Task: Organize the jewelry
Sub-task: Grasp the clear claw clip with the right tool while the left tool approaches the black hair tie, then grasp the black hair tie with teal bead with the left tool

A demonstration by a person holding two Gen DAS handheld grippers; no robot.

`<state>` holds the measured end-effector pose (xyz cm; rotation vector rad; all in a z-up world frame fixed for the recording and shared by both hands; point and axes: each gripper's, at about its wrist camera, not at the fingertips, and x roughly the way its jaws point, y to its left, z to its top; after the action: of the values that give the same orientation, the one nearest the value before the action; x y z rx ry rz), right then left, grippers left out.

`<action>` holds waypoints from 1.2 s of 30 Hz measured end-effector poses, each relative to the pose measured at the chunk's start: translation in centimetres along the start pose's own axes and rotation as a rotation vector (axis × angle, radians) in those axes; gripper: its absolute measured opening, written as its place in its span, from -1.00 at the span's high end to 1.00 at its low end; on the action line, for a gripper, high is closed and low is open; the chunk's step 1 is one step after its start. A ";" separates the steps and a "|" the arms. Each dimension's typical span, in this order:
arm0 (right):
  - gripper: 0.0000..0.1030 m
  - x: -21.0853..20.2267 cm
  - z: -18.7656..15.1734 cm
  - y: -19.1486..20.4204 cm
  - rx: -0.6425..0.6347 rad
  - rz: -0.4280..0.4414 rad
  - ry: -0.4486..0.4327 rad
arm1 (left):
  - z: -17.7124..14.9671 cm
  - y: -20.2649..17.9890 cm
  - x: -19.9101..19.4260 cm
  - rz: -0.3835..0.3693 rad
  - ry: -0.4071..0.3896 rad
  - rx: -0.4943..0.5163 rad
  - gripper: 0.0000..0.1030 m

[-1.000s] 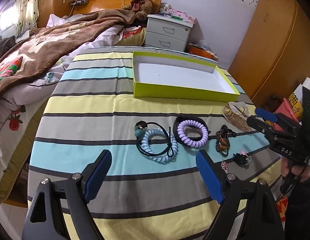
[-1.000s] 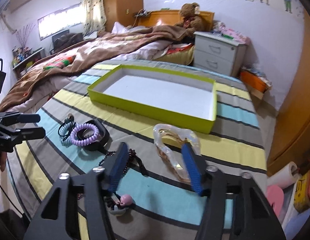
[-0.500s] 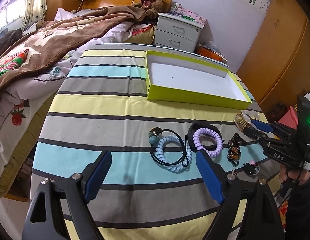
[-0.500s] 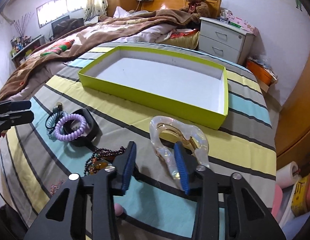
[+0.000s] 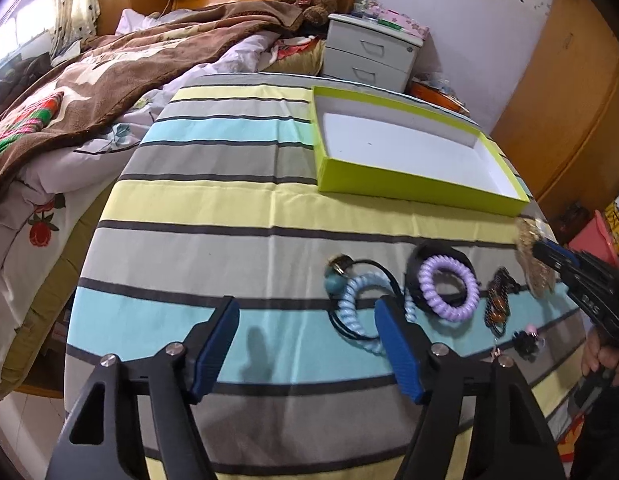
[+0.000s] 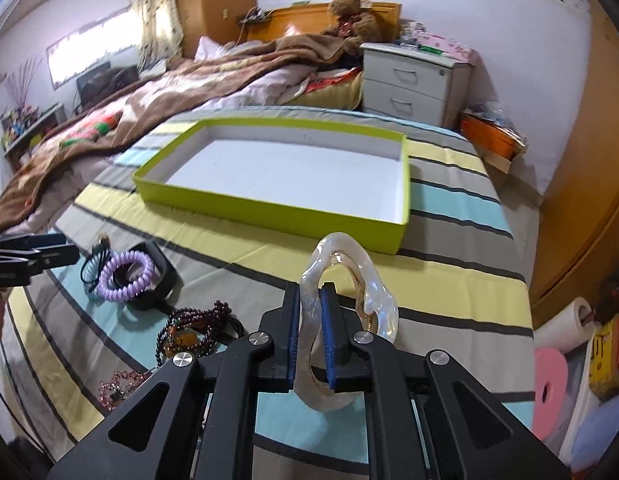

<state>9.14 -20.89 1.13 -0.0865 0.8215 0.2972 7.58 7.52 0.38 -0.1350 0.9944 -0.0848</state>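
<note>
Right claw (image 6: 309, 300) clamped on pearly hair clip (image 6: 349, 276), lifted off striped worktop (image 6: 449, 280), near side of green tray (image 6: 269, 208). Left claw (image 5: 305, 320) spread wide, holding nothing, low over worktop. Blue coil tie (image 5: 359, 312) just beside its right finger; purple coil tie (image 5: 449, 288) and dark bead bracelet (image 5: 497, 304) further right.

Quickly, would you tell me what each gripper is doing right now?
Left gripper: open, holding nothing.
Right gripper: closed on the translucent hair claw clip.
</note>
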 end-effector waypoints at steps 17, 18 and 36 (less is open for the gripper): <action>0.79 0.0 -0.2 -0.1 0.034 -0.006 -0.007 | 1.9 -2.0 3.2 0.024 0.023 0.095 -0.16; 0.79 0.0 -0.2 -0.1 0.035 -0.003 -0.006 | 2.0 -2.1 3.2 0.020 0.025 0.097 -0.13; 0.79 0.4 0.2 0.4 0.001 0.006 0.016 | 2.4 -3.3 3.7 0.013 0.020 0.142 0.65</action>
<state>9.38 -20.42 1.00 -0.0858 0.8375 0.3022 11.53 3.94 -0.90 0.0025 1.0056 -0.1451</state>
